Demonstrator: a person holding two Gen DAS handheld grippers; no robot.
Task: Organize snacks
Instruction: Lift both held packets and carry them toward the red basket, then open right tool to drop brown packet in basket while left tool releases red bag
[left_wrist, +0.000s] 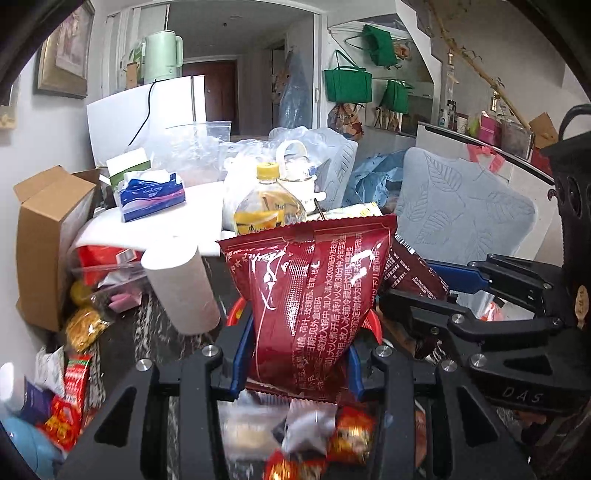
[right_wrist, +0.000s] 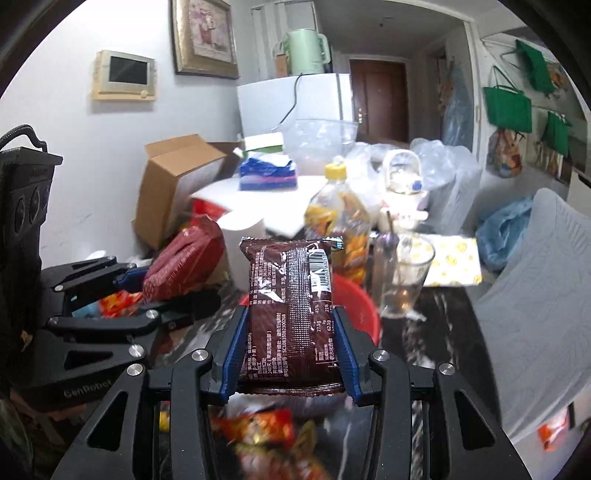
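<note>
My left gripper (left_wrist: 295, 354) is shut on a dark red snack bag (left_wrist: 314, 295) with white print, held upright above the table. The same red bag (right_wrist: 181, 267) shows at the left of the right wrist view, in the left gripper (right_wrist: 159, 291). My right gripper (right_wrist: 290, 350) is shut on a brown snack packet (right_wrist: 291, 306) with a barcode, also upright and lifted. In the left wrist view the right gripper (left_wrist: 436, 291) holds the brown packet (left_wrist: 410, 271) just right of the red bag. A red basket (right_wrist: 356, 306) sits behind the brown packet. Loose snack packets (left_wrist: 325, 435) lie blurred below both grippers.
A paper roll (left_wrist: 184, 291), a yellow-capped bottle (left_wrist: 267, 203), a tissue pack (left_wrist: 151, 194), a cardboard box (left_wrist: 48, 236) and plastic bags crowd the far side. A glass (right_wrist: 404, 277) stands right of the basket. A pale blue cushion (left_wrist: 461, 214) lies to the right.
</note>
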